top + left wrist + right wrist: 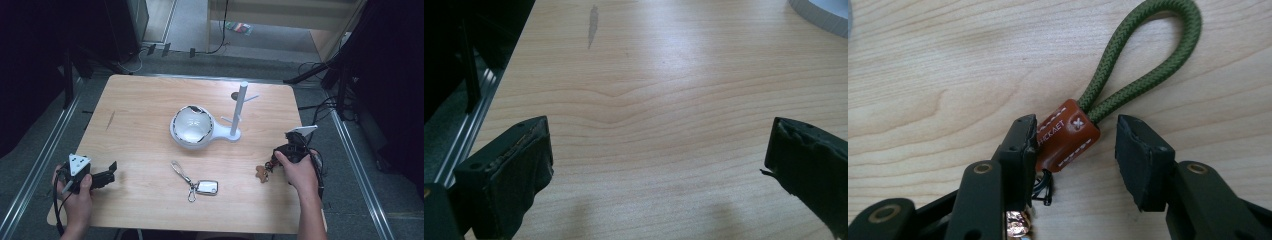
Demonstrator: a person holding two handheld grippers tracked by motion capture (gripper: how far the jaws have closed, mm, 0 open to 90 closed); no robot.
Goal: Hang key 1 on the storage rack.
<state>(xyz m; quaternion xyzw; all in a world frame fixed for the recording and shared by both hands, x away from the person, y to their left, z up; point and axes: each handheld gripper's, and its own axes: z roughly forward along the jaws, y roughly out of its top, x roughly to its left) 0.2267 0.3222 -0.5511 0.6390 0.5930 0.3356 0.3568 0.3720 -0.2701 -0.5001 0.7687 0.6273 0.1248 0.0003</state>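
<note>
The left tool [107, 176] is resting low at the near left corner of the table [145, 100], held in the person's left hand [77, 197]; in the left gripper view its jaws are standing wide apart over bare wood, with nothing between them. The right tool [1075, 150] is sitting at the near right edge of the table, gripped by the right hand [300, 172], and is pointing down at a brown tab [1065, 135] stitched in white, from which a green cord loop [1143, 55] is running away across the wood. The jaws are partly open around the tab: one pad is touching it, the other is standing clear of it. Near the middle of the table a white bowl [191, 127] is lying just beside the base of a white peg stand [239, 107]. A key ring with a silver fob [206, 187] is lying toward the near edge, between the two tools and well apart from both.
</note>
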